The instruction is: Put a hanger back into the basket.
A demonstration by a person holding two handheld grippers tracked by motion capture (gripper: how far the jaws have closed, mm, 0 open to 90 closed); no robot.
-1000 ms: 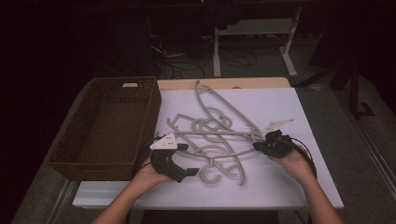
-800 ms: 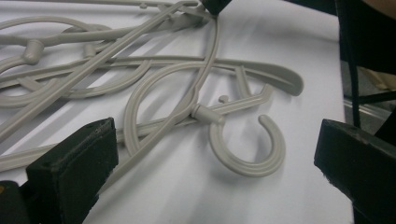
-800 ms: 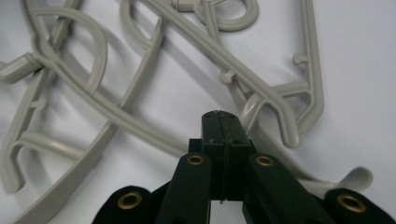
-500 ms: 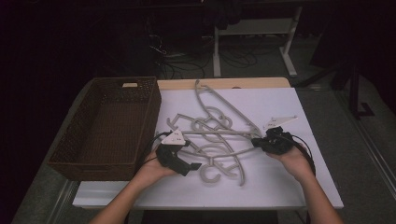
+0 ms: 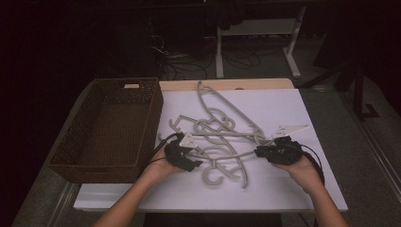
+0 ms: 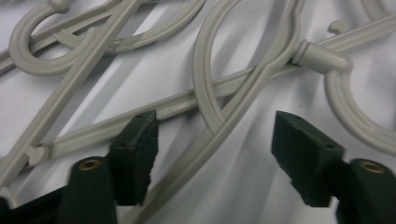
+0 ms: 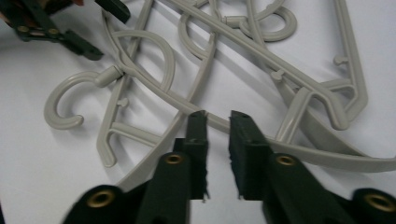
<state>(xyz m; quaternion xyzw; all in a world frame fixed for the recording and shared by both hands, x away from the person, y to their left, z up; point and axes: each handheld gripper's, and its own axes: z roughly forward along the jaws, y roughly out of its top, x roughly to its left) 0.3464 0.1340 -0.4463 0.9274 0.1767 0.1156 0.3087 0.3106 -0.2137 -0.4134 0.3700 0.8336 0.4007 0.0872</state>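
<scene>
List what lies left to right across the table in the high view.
Wicker basket → left gripper → tangle of grey hangers → right gripper, all on the white table.

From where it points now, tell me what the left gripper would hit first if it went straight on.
Most likely a grey hanger arm, which runs between the open pads of the left gripper. Its jaws have just been closing and touch nothing yet. Depth is hard to judge; the white table lies just beneath.
</scene>
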